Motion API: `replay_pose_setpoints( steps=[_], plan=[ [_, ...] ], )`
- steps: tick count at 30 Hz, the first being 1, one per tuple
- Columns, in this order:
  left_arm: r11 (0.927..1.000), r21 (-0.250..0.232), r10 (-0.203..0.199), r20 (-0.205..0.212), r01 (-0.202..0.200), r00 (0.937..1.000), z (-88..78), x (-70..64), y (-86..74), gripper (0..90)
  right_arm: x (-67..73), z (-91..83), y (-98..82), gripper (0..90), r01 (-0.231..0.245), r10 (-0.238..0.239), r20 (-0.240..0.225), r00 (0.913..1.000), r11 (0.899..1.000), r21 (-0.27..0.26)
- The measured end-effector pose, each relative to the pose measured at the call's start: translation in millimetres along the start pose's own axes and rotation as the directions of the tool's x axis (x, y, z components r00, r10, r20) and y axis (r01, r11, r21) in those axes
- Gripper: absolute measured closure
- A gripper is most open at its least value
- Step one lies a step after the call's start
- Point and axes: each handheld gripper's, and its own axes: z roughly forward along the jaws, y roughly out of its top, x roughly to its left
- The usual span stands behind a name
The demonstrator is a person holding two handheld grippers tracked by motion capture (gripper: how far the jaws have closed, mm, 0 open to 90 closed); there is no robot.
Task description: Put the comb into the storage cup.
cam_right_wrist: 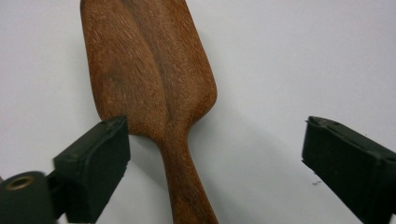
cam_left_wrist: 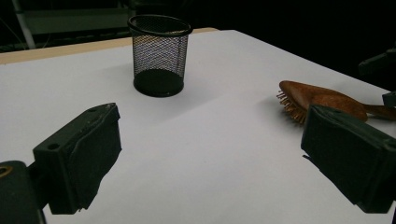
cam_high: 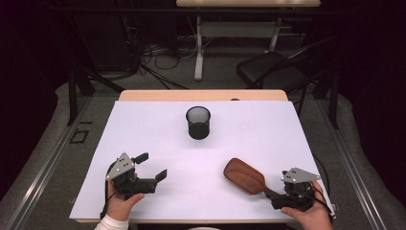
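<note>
So the wooden hairbrush point(cam_high: 244, 176) lies bristles-down at the counter's point(cam_high: 158, 129) lower right, handle between the spread jaws of the right gripper point(cam_right_wrist: 215, 163); nothing grasped. Left gripper point(cam_high: 152, 165) sits lower left, released too; mesh cup point(cam_high: 198, 122) stands top centre.

We find no readable text, label, brand, number or sign on anything in these views; every surface we see is unmarked.

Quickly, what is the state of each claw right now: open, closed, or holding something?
Left claw: open, holding nothing, above bare table.
Right claw: open, jaws on either side of the wooden hairbrush handle, not yet closed on it.
</note>
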Motion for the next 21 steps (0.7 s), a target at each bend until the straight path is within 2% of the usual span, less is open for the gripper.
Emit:
replay_pose_setpoints(
  steps=[21],
  plan=[
    [1.0, -0.002, -0.001, 0.0, 0.001, 1.0, -0.5, -0.2, 0.2, 5.0, 4.9, 2.0, 2.3, 20.3, 0.09, -0.089, -0.034, 0.9955, 0.995, 0.051]
  ],
)
